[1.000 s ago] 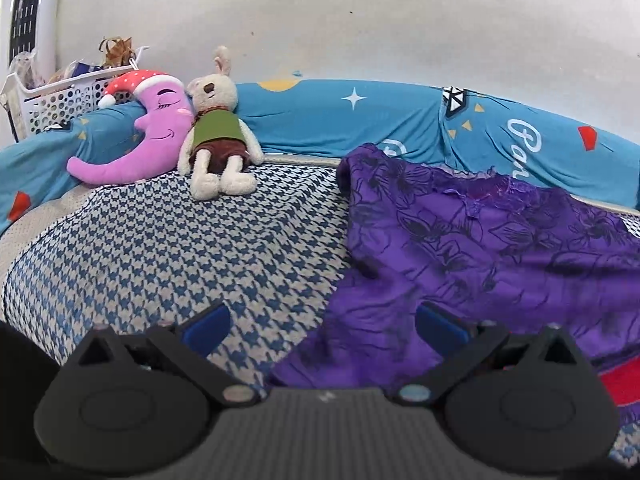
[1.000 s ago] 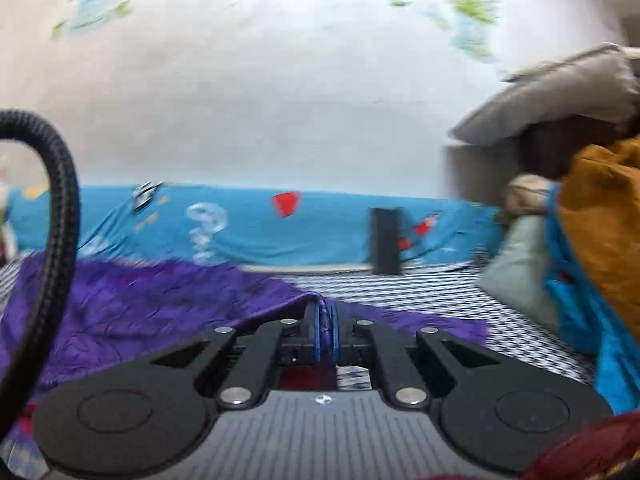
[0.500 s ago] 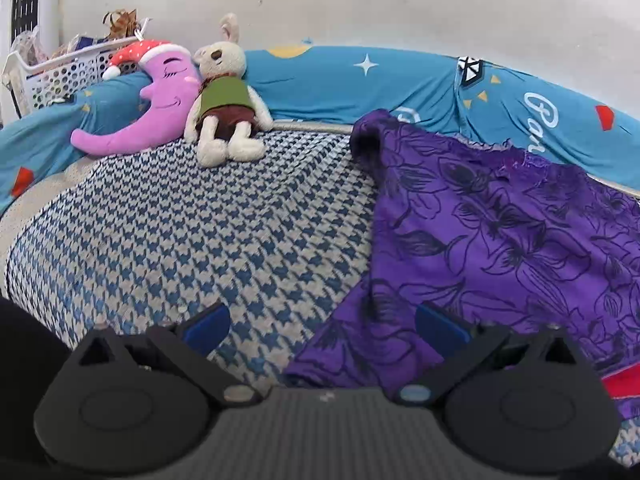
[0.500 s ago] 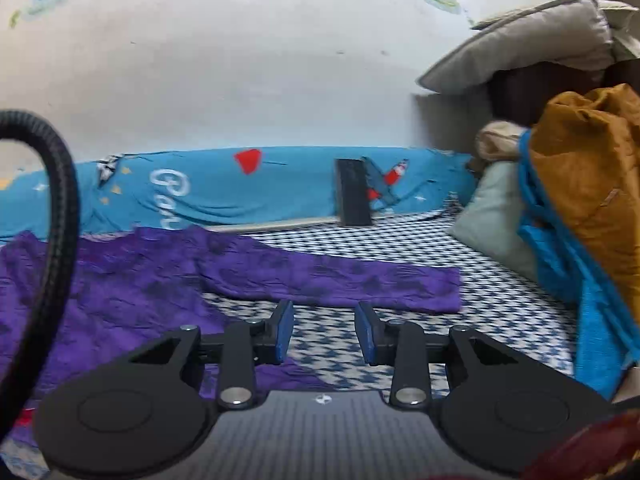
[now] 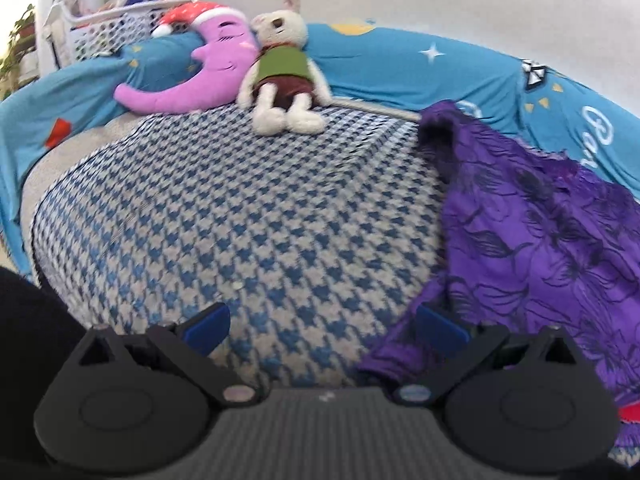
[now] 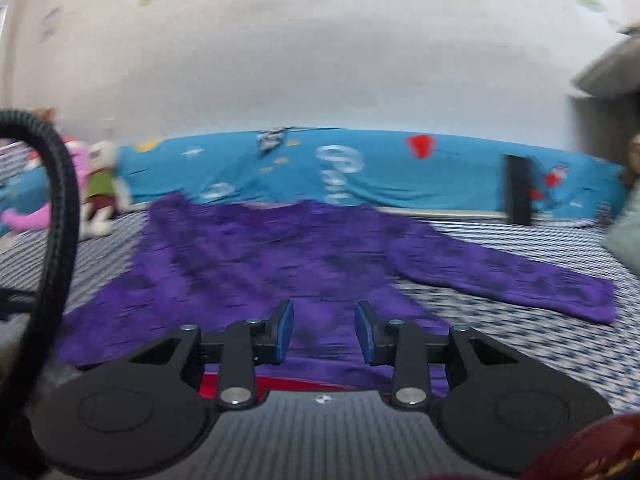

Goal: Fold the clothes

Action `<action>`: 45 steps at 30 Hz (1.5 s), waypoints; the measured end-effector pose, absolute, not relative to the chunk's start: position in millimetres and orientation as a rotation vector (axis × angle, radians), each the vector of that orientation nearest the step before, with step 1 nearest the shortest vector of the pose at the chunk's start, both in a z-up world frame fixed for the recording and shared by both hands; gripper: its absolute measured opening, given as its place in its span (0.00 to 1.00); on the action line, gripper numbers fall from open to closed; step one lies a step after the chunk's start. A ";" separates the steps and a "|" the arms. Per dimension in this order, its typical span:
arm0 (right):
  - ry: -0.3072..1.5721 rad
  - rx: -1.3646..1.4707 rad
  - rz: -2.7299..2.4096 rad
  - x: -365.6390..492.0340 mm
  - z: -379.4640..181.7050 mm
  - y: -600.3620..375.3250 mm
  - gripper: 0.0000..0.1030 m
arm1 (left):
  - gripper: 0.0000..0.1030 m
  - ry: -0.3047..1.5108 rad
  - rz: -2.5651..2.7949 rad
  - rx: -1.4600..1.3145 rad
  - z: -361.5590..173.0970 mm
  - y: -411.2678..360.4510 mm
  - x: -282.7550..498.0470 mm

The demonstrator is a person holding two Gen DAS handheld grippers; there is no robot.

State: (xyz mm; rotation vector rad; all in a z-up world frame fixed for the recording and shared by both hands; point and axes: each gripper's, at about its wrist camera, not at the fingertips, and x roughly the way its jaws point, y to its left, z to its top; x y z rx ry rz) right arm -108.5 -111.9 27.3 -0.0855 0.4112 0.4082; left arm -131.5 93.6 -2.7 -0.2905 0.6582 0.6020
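A purple flower-patterned garment [image 5: 540, 240] lies spread on the blue-and-white houndstooth bed cover [image 5: 240, 220], one long sleeve [image 6: 520, 280] stretched out to the right. My left gripper [image 5: 322, 326] is wide open just above the cover, its right finger at the garment's near left hem. In the right wrist view the right gripper [image 6: 324, 332] is open over the garment's [image 6: 260, 260] lower middle, nothing between its blue pads. A red strip [image 6: 272, 384] shows under the hem.
A rabbit plush [image 5: 286, 64] and a pink moon pillow [image 5: 200, 72] lean on the blue bolster [image 5: 400, 68] at the back. A white basket [image 5: 108, 32] stands far left. A black cable [image 6: 60, 200] loops at the right view's left edge.
The right gripper let go of the purple cloth, opened, and swung left over the garment's body. The left gripper shifted left, so the garment sits further right in its view.
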 end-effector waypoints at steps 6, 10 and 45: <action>0.441 -0.106 0.602 -120.2 22.5 -72.9 0.33 | 1.00 0.652 0.614 -0.350 4.4 110.0 -130.7; 0.458 -0.095 0.719 -121.5 21.6 -51.3 0.33 | 1.00 0.647 0.622 -0.390 9.2 120.9 -130.2; 0.503 -0.456 0.961 -101.0 -53.2 149.0 0.24 | 1.00 0.612 0.662 -0.418 30.6 176.6 -133.0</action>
